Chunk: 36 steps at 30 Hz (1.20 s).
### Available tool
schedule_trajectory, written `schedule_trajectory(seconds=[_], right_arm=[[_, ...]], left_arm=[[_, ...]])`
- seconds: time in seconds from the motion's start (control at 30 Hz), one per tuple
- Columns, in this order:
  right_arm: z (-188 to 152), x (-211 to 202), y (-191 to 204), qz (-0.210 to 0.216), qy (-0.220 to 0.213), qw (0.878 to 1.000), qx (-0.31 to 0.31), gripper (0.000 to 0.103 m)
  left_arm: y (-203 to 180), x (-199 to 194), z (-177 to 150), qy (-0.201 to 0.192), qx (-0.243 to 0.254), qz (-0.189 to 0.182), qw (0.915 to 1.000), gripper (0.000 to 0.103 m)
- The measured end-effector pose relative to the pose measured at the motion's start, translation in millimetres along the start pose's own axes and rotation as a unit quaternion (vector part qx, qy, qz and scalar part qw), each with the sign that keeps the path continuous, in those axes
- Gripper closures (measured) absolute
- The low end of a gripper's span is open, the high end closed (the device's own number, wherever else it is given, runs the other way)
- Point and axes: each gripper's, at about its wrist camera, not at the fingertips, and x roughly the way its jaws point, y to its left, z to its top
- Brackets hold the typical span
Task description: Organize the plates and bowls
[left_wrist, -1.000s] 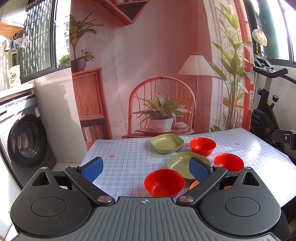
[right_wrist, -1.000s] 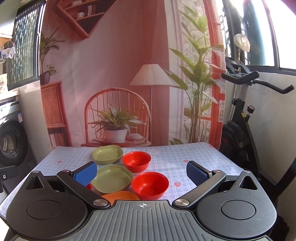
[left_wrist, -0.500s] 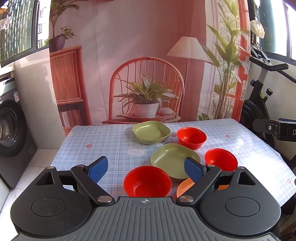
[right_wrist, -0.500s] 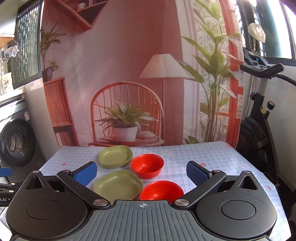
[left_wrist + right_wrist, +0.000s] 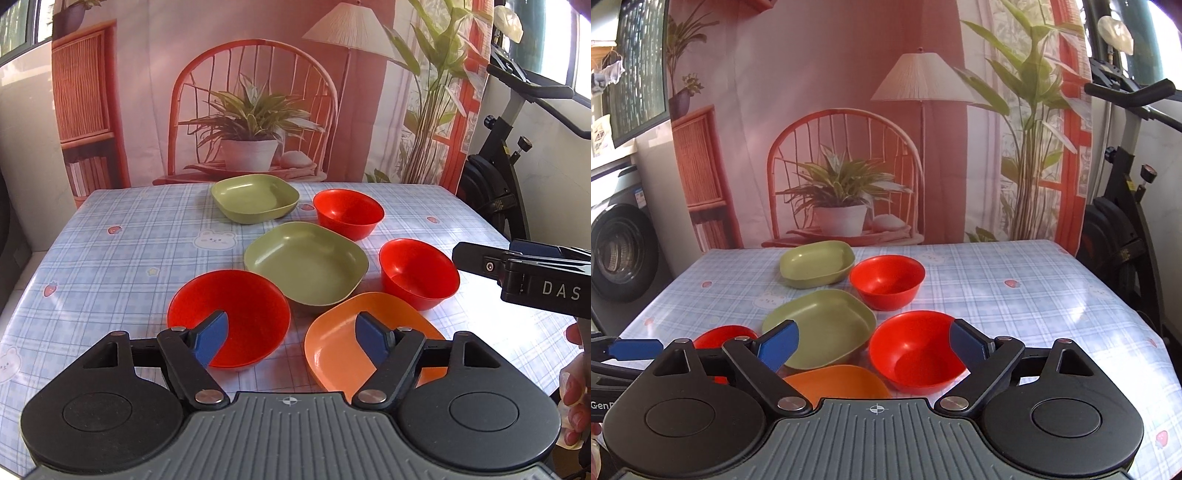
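On the checked table (image 5: 122, 254) lie three red bowls, two green square plates and an orange plate. My left gripper (image 5: 293, 338) is open and empty, hovering over the near red bowl (image 5: 240, 317) and the orange plate (image 5: 340, 350). The green plate (image 5: 306, 266), right red bowl (image 5: 419, 271), far red bowl (image 5: 349, 212) and far green plate (image 5: 255, 197) lie beyond. My right gripper (image 5: 873, 341) is open and empty above the right red bowl (image 5: 912, 350), with the green plate (image 5: 820, 332) and orange plate (image 5: 838, 382) at its left.
The right gripper's body (image 5: 524, 277) shows at the right edge of the left wrist view. An exercise bike (image 5: 1126, 221) stands right of the table. A washing machine (image 5: 620, 254) is at the left. A printed backdrop hangs behind the table's far edge.
Both grippers have moved forward and lower toward the dishes, which now look larger and closer. The jaws stayed open. No dish has moved.
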Motion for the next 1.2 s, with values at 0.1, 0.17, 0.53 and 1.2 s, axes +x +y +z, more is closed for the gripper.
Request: schedule_trajectory(seconds=[0.1, 0.17, 0.53, 1.2], right_arm=[[-13.3, 11.4, -1.8, -0.004, 0.015, 1.0, 0.008, 0.023], [-21.9, 18.0, -3.0, -0.005, 0.026, 1.0, 0.007, 0.027], [-58.8, 51.0, -11.4, -0.006, 0.085, 0.996, 0.018, 0.052], [-84.9, 74.5, -31.3, -0.008, 0.14, 0.988, 0.06, 0.096]], left_arm=[[-5.2, 14.0, -6.3, 0.018, 0.004, -0.012, 0.9998, 0.031], [-5.8, 21.1, -9.3, 0.027, 0.006, -0.02, 0.9994, 0.036], [-4.9, 48.5, -23.4, 0.064, -0.014, -0.033, 0.9973, 0.047], [-5.1, 82.6, -31.4, 0.113, -0.039, -0.03, 0.9924, 0.075]])
